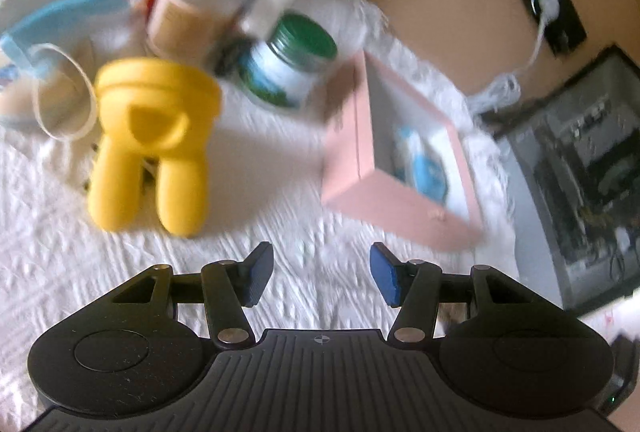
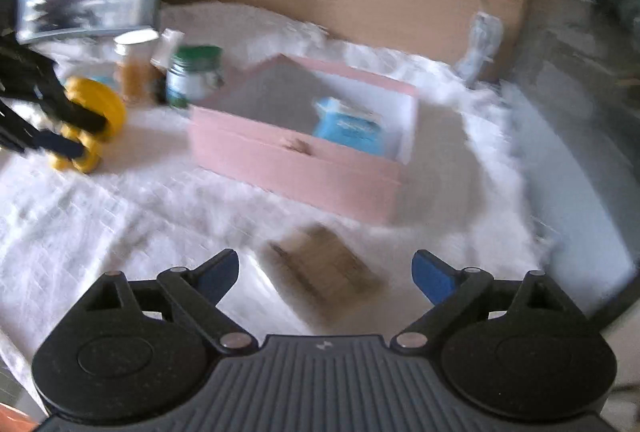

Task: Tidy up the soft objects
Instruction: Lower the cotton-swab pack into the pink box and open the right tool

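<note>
Here, your left gripper (image 1: 322, 272) hangs with its jaws spread and empty over the white quilted cloth (image 1: 60, 240), low in the left wrist frame. The yellow soft toy (image 1: 150, 144) stands left of centre, and the pink box (image 1: 352, 168) sits right of centre with a blue packet (image 1: 424, 168) inside. In the right wrist frame, your right gripper (image 2: 324, 274) is likewise spread, a blurred brown item (image 2: 324, 272) on the cloth between its fingers.
</note>
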Demonstrator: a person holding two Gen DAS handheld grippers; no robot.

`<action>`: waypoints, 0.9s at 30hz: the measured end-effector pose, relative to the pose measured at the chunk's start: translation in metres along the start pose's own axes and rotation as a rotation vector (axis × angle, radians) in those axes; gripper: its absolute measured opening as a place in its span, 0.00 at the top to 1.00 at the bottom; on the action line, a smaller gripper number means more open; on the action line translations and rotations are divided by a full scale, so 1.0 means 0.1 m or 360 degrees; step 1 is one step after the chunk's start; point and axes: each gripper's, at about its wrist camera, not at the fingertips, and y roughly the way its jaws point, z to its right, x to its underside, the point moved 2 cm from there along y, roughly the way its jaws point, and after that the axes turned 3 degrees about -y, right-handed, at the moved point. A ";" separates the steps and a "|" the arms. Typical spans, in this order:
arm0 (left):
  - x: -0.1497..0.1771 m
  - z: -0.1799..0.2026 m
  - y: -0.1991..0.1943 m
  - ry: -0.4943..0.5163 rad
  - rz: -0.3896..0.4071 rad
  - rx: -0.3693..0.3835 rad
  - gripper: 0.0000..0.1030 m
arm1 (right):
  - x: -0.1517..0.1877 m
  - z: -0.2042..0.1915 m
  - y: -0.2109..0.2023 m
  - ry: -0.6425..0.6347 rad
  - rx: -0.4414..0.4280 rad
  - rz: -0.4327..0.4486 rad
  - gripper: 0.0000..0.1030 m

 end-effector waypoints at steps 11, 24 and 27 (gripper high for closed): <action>0.02 -0.13 -0.40 0.0189 -0.0048 0.0054 0.44 | -0.03 0.32 0.58 0.0030 -0.0239 -0.0353 0.16; -0.20 -1.00 -1.02 0.0160 -0.0006 0.0110 0.44 | -1.61 0.12 0.02 0.0397 0.0229 0.0233 0.09; -0.25 -1.13 -1.11 0.0166 0.0019 0.0068 0.44 | -1.84 0.16 0.23 0.0433 0.0359 0.0134 0.07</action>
